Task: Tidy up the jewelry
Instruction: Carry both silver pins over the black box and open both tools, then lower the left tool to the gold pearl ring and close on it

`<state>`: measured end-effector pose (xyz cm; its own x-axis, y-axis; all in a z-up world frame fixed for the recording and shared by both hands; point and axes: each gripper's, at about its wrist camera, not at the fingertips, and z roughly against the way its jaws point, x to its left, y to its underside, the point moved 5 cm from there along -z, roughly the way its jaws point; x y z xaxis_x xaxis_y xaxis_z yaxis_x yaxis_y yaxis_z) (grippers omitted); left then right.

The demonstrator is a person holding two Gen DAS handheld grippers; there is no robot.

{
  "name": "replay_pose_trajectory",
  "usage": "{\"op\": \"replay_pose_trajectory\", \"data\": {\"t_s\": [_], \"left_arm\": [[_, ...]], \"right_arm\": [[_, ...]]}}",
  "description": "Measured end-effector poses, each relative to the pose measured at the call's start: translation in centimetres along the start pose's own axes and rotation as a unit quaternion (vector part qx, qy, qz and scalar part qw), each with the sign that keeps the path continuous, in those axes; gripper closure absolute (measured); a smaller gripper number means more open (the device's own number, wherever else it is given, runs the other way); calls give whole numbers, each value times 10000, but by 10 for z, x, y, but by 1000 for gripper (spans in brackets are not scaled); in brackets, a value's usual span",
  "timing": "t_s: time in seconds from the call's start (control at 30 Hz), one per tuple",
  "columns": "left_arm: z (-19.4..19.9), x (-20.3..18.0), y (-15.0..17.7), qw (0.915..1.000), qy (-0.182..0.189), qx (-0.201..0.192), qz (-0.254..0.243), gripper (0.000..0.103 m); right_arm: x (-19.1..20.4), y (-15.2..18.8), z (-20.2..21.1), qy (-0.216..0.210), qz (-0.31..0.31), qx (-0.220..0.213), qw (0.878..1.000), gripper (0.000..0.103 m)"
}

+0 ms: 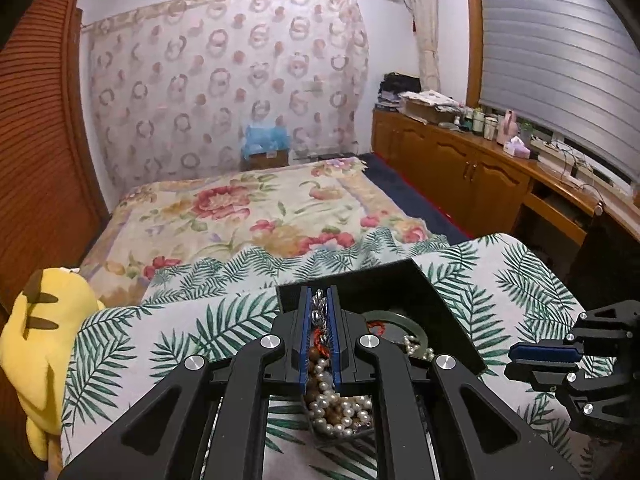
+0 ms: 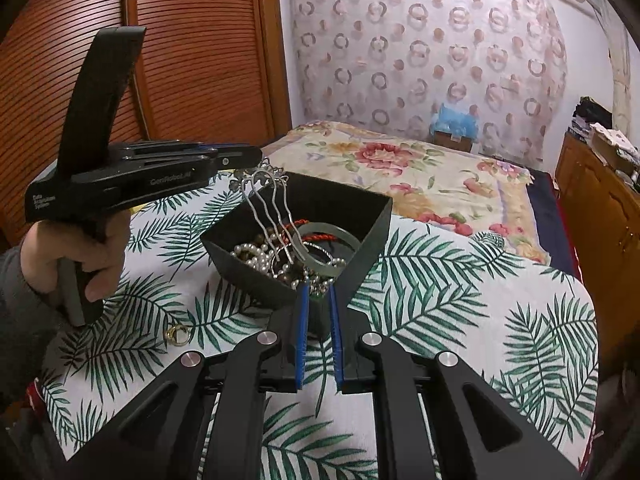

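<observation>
A black box (image 2: pixel 372 216) stands on the palm-leaf cloth and holds pearls (image 2: pixel 256 258), a green jade bangle (image 2: pixel 324 236) and a red cord. My left gripper (image 1: pixel 319 300) is shut on a silver hair comb (image 2: pixel 266 196), whose wavy prongs hang over the box; the left gripper (image 2: pixel 240 156) is above the box's left side. My right gripper (image 2: pixel 319 292) is shut on the box's near corner wall. In the left wrist view the right gripper (image 1: pixel 536 356) sits at the box's (image 1: pixel 384 280) right.
A gold ring (image 2: pixel 178 335) lies on the cloth (image 2: pixel 460 300) left of the box. A yellow plush toy (image 1: pixel 44 340) sits at the left edge. A floral bed (image 1: pixel 248 208) lies beyond, wooden cabinets (image 1: pixel 460 168) on the right.
</observation>
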<state>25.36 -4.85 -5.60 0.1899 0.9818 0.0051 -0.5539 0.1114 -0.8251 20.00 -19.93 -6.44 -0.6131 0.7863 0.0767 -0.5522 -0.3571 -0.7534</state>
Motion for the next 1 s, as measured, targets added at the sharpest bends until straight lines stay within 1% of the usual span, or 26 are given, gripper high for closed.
{"op": "replay_pose_trajectory", "data": {"t_s": [0.07,0.1,0.13,0.2,0.27,0.33,0.4,0.47,0.5,0.57,0.7,0.73,0.87,0.97,1.0], "left_arm": [[3,-1,1,10000,-25,-7,-55,93],[5,-1,1,10000,-18,-5,-66,86],[7,-1,2,10000,-19,-1,-73,77],[14,-1,6,10000,-24,-10,-82,71],[20,-3,10,9999,-9,20,-115,70],[28,-6,17,9998,-4,28,-178,59],[35,-8,21,9997,16,25,-246,57],[39,-10,24,9996,40,34,-295,53],[42,-12,27,9994,54,45,-330,49],[46,-16,32,9990,52,79,-436,46],[50,-20,43,9982,26,140,-581,31],[51,-20,46,9982,43,155,-581,29],[50,-20,63,9976,162,381,-555,28],[46,-19,75,9969,179,553,-525,23],[46,-19,79,9968,196,591,-500,22]], "right_arm": [[1,5,4,-15,-29,3,10000,91],[2,9,5,-18,-38,7,10000,91],[2,12,7,-15,-48,13,10000,91],[4,19,10,3,-64,42,10000,91],[7,28,14,2,-59,65,10000,91],[9,35,18,6,-62,88,9999,91],[10,42,22,39,-76,106,9999,83],[12,47,26,42,-88,113,9999,79],[13,49,27,46,-92,117,9999,79],[15,55,32,72,-103,122,9998,79],[20,64,39,65,-93,164,9998,78],[20,66,40,58,-88,180,9998,78],[23,78,43,81,-66,298,9995,77],[23,85,45,94,-79,372,9992,66],[24,88,46,83,-84,389,9992,65]]}}
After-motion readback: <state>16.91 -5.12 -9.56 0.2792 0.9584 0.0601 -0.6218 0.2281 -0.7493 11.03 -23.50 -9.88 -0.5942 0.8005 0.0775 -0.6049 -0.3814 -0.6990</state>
